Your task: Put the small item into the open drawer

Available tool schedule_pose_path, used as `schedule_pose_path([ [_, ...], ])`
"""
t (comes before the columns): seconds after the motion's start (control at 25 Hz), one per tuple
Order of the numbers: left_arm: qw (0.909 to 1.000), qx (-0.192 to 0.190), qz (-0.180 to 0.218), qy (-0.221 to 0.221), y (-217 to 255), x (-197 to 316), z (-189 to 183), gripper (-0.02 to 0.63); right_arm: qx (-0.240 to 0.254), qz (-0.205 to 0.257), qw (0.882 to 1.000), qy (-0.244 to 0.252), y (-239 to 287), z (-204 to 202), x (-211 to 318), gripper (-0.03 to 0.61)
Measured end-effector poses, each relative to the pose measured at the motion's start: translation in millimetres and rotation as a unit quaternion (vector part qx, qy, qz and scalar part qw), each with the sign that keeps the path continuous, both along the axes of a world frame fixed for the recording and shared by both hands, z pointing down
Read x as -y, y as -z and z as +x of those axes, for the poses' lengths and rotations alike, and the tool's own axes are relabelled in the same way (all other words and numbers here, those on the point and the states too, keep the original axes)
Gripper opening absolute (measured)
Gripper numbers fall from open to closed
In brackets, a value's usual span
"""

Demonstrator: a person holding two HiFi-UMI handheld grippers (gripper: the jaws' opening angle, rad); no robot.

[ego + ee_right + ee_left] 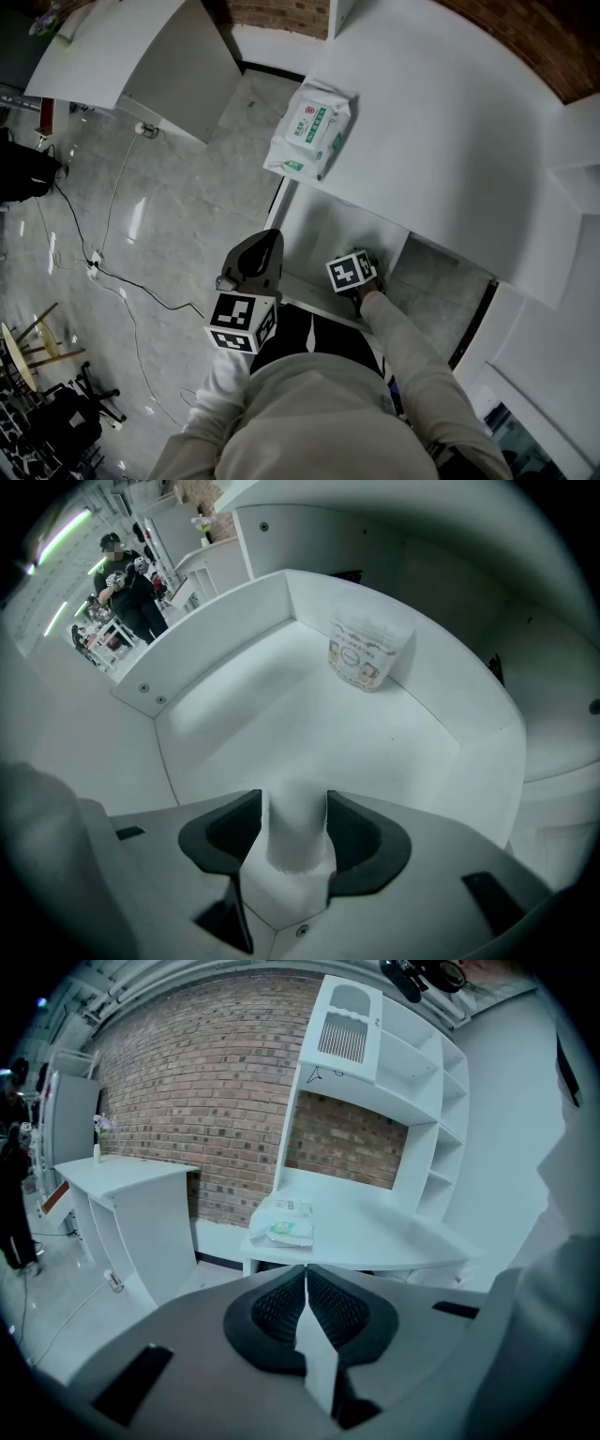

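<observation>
With the pouch (364,656) against the drawer's (225,639) far wall, the wide, empty right fingers (361,832) should lift straight out, while the left fingers (281,1307) wait pinched together.

My left gripper (307,1274) has its jaws pressed together; my right gripper (295,803), arm extended, holds its jaws apart, empty.

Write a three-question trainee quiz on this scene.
1. True or false: the left gripper has its jaws together.
2. Where does the packet lie? A on the floor; B in the drawer; C on a shelf.
3. What lies on the desk?
Key: 1 true; 2 B; 3 a wipes pack.
</observation>
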State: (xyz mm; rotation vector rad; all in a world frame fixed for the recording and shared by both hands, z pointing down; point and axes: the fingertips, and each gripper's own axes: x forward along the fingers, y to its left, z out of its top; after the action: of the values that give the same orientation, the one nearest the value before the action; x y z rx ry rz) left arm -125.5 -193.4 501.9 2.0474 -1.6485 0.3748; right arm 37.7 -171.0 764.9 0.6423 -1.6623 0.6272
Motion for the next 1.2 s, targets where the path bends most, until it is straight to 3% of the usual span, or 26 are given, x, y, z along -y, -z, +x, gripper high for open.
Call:
schedule_pose_path([
  [0.32, 0.9999, -0.001, 0.009, -0.014, 2.8, -0.9, 6.6, 0.025, 0.066, 0.052, 0.996, -0.038, 38.3, -15.9, 19.1, 0.249],
  [0.52, 0.9996, -0.002, 0.017, -0.023, 8.7, -4.4, 10.6, 0.025, 0.128, 0.082, 0.987, -0.056, 72.3, -23.8, 30.0, 0.238],
  [0.76, 0.9989, -0.004, 0.03, -0.036, 17.7, -7.7, 16.6, 0.025, 0.198, 0.133, 0.966, -0.105, 125.8, -24.8, 50.8, 0.208],
  [0.96, 0.9977, -0.005, 0.044, -0.052, 23.5, -8.7, 23.7, 0.025, 0.23, 0.188, 0.949, -0.107, 171.7, -22.1, 56.7, 0.186],
  [1.2, 0.9954, -0.008, 0.062, -0.072, 35.7, -10.4, 32.7, 0.025, 0.262, 0.26, 0.917, -0.151, 230.2, -3.2, 56.9, 0.128],
])
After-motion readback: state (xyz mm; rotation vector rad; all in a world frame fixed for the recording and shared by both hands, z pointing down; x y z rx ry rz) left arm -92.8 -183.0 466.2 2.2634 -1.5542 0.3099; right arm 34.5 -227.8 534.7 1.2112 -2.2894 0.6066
